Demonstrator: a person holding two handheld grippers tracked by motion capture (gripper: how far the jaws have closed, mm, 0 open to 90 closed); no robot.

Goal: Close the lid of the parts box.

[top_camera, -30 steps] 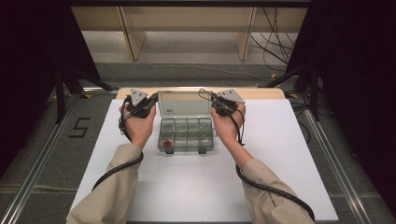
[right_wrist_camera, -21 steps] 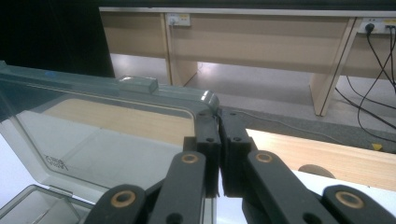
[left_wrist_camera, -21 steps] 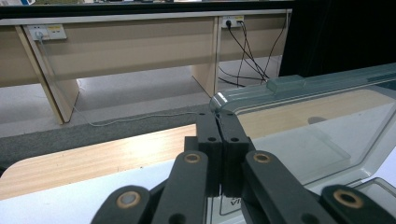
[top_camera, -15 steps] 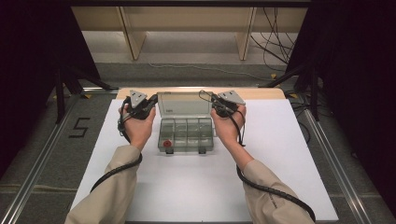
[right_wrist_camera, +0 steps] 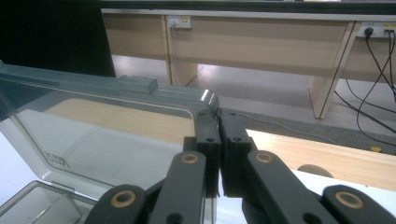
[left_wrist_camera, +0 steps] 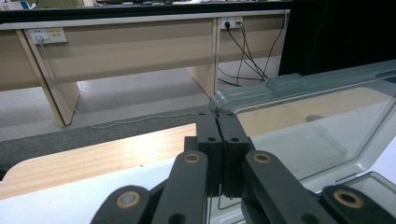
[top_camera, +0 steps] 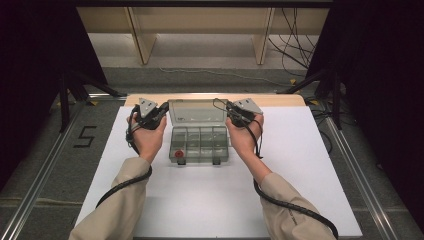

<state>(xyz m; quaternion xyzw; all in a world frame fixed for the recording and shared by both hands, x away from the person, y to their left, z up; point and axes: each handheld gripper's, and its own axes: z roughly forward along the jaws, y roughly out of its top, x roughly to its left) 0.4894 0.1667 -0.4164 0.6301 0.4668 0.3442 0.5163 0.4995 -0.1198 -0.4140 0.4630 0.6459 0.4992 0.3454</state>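
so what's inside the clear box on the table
The box stands open, both grippers pinching its raised lid. One small red thing lies in the front left compartment; the others look empty, though glare blurs them.

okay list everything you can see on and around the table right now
Box: one, clear grey, table centre, compartments inside.
Lid: one, clear, standing open at the box's far side, a gripper shut on each top corner.
Red piece: one, in the box's near left compartment.
Latches: two, dark, on the box's near edge.
Table: one, white top, wooden far edge.
Desk: one, beige, beyond the table, cables beside it.
Sockets: on the desk's panel.
Left gripper: black, at the lid's left corner.
Right gripper: black, at the lid's right corner.
Sleeves: two, beige.
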